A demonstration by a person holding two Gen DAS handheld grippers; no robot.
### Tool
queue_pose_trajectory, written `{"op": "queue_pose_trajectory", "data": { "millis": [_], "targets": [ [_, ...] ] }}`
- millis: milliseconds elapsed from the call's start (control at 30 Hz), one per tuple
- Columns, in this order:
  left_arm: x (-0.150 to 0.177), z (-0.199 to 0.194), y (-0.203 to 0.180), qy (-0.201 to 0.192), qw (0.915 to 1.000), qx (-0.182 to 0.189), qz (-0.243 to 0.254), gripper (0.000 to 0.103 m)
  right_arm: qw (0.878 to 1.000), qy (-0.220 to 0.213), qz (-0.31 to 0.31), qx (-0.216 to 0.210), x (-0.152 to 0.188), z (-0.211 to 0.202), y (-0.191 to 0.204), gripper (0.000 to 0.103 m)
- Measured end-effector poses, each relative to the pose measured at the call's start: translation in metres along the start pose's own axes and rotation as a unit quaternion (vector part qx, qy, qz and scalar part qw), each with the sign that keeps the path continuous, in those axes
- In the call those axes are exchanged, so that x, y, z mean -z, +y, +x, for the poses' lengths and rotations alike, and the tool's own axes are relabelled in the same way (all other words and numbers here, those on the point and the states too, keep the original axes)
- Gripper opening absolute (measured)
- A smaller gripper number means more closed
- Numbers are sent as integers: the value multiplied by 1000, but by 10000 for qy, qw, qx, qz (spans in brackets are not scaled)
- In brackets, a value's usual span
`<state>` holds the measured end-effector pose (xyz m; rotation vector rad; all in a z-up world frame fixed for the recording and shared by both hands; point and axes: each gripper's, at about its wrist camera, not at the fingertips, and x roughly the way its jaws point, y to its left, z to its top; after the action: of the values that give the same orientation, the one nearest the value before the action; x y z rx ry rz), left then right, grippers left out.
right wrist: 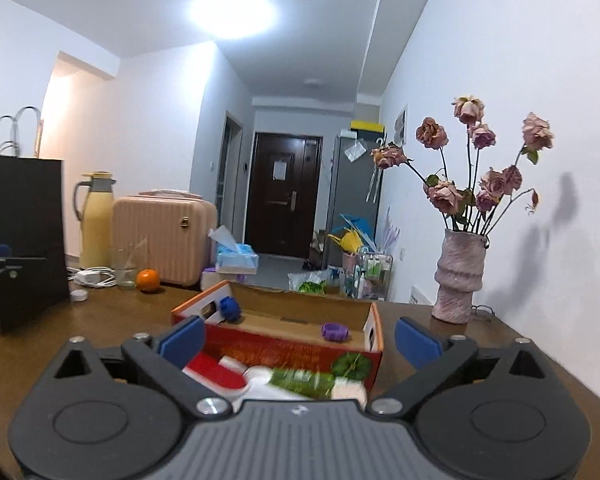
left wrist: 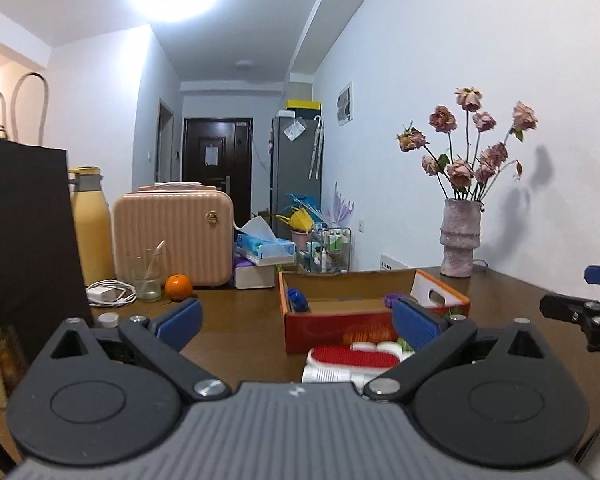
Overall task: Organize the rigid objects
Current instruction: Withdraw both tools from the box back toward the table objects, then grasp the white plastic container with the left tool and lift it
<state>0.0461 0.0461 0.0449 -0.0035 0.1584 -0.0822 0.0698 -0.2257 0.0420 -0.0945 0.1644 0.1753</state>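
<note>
An open cardboard box (left wrist: 340, 330) with a red front wall stands on the brown table. Inside it lie a blue toy-like piece (left wrist: 298, 300) and a purple piece (left wrist: 392, 300). A red-and-white item (left wrist: 346, 360) and white bottles (left wrist: 374, 347) lie just before the box. My left gripper (left wrist: 298, 324) hangs open over them, holding nothing. In the right wrist view the box (right wrist: 284, 350) holds the blue piece (right wrist: 230, 308) and purple piece (right wrist: 334, 332). The red-and-white item (right wrist: 216, 372) and a green-labelled bottle (right wrist: 300, 380) lie under my open, empty right gripper (right wrist: 300, 342).
A vase of dried roses (right wrist: 458, 280) stands at the back right by the wall. On the left are a black paper bag (left wrist: 24, 232), yellow flask (left wrist: 90, 224), pink case (left wrist: 172, 236), glass (left wrist: 144, 276), orange (left wrist: 178, 286), charger cable (left wrist: 110, 294) and tissue box (left wrist: 264, 250).
</note>
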Motion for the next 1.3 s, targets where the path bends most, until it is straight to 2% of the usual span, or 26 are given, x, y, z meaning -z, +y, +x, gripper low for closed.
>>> {"op": "queue_pose_trajectory", "data": {
  "millis": [100, 200, 267, 400, 567, 767, 867, 933, 1000, 1100, 1200, 1300],
  "targets": [
    [23, -17, -6, 39, 9999, 111, -52, 103, 9999, 21, 161, 51, 31, -28, 11, 103],
    [35, -14, -15, 351, 9988, 341, 40, 103, 9991, 273, 292, 158, 55, -41, 18, 103],
    [38, -8, -21, 414, 9984, 381, 62, 103, 9988, 471, 148, 72, 63, -45, 20, 103],
    [47, 1, -27, 609, 9973, 405, -7, 103, 9982, 508, 102, 299, 71, -48, 17, 103],
    [59, 18, -32, 878, 9953, 392, 121, 103, 9967, 713, 315, 228, 80, -31, 9, 100],
    [66, 47, -36, 1222, 9913, 475, 86, 103, 9938, 1029, 408, 128, 90, -2, 6, 90],
    [67, 68, -42, 1413, 9878, 650, 10, 103, 9917, 1162, 535, 88, 93, 14, 1, 79],
    [65, 82, -49, 1461, 9850, 922, -47, 94, 9901, 1230, 680, 61, 94, 25, -4, 66],
    [61, 101, -57, 1581, 9810, 1121, -88, 74, 9877, 1274, 908, 19, 94, 38, -11, 49],
    [53, 136, -69, 1684, 9742, 1492, -196, 69, 9823, 1355, 1295, -76, 94, 59, -23, 46],
    [51, 175, -82, 1895, 9682, 1623, -205, 65, 9749, 1460, 1673, -169, 93, 87, -37, 45],
    [58, 207, -86, 2290, 9525, 1938, -521, 64, 9733, 1500, 1733, -151, 92, 112, -44, 44]
  ]
}}
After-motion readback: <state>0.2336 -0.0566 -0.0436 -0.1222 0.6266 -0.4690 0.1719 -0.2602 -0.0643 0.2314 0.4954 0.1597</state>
